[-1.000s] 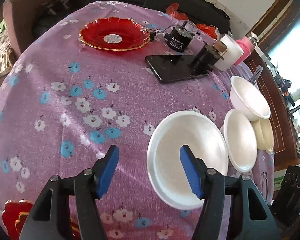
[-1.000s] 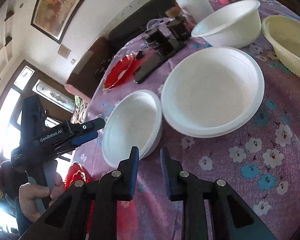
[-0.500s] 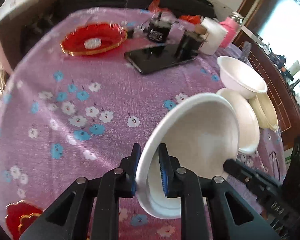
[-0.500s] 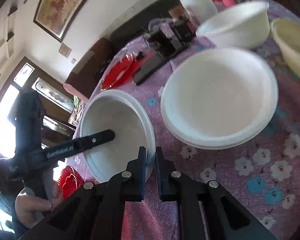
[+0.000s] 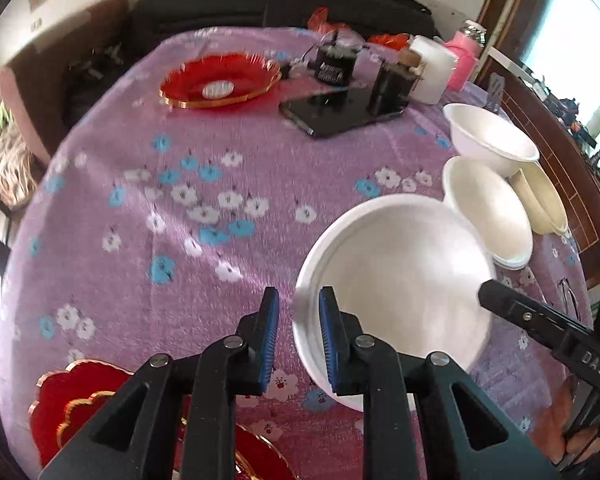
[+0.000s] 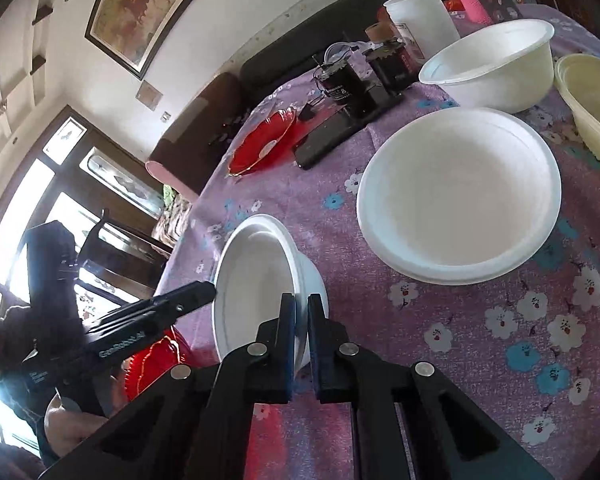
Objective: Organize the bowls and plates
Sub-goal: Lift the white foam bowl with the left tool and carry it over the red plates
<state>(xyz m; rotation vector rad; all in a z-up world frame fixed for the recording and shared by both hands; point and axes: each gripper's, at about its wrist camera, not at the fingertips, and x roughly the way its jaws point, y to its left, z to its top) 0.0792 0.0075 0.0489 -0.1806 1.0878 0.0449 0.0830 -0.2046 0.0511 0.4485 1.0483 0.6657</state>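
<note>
White bowl [image 5: 396, 280] sits tilted over the purple worktop [image 5: 180, 208], near its front edge, beside a white plate [image 6: 460, 196]. Left view alone shows the red dish [image 5: 80, 412] at the near edge. Right gripper [image 6: 301, 312] jaws narrow, pinching the bowl rim. Left gripper [image 5: 299, 320] jaws slightly apart around the opposite rim; contact unclear.

Bright window daylight, blown-out glare, slight motion blur, heavy fisheye edge distortion.

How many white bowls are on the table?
3: a tilted white bowl gripped at its rim by the right gripper, a wide one beside it, and a deep one farther back.
</note>
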